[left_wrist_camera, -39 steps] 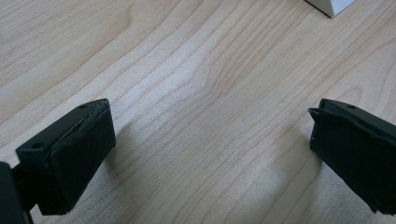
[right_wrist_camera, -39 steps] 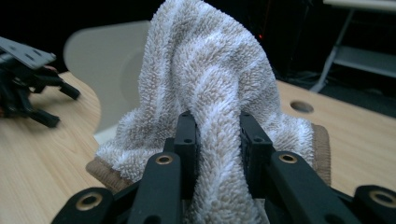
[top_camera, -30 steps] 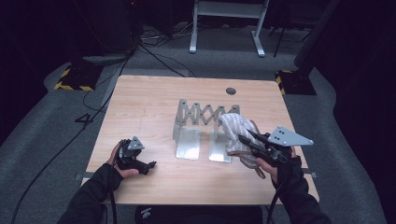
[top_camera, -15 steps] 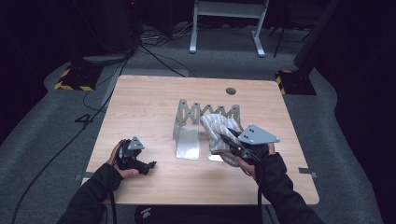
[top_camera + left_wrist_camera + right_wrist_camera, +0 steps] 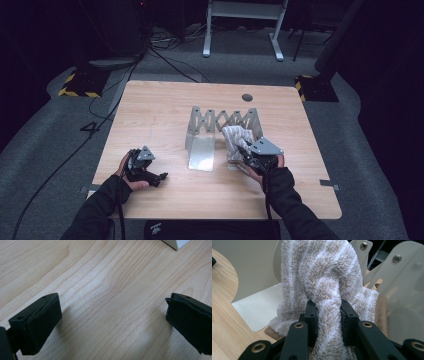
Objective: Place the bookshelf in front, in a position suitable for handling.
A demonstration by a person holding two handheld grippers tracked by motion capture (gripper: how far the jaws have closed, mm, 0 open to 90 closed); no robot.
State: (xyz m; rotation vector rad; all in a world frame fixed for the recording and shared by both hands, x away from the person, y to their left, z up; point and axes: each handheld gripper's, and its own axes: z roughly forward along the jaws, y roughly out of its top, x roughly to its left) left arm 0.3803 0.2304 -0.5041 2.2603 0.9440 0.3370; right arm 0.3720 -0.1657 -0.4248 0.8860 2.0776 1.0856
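A beige-and-white striped towel (image 5: 236, 139) hangs bunched at the right end of a folding metal rack (image 5: 200, 135) in the middle of the wooden table (image 5: 165, 107). My right gripper (image 5: 246, 154) is shut on it. In the right gripper view the towel (image 5: 322, 277) is pinched between the jaws of the right gripper (image 5: 328, 307). One rack plate (image 5: 254, 272) stands to its left and another (image 5: 402, 277) to its right. My left gripper (image 5: 159, 177) rests near the table's front left. It (image 5: 112, 312) is open over bare wood.
A dark round hole (image 5: 246, 97) sits near the table's far edge. Beyond the table, a white stand's legs (image 5: 240, 20) and cables lie on the grey floor. A rack plate's corner (image 5: 177, 243) lies ahead of the left gripper.
My right gripper has moved left and down with the towel, bringing it against the rack's right end. The left gripper has stayed where it was.
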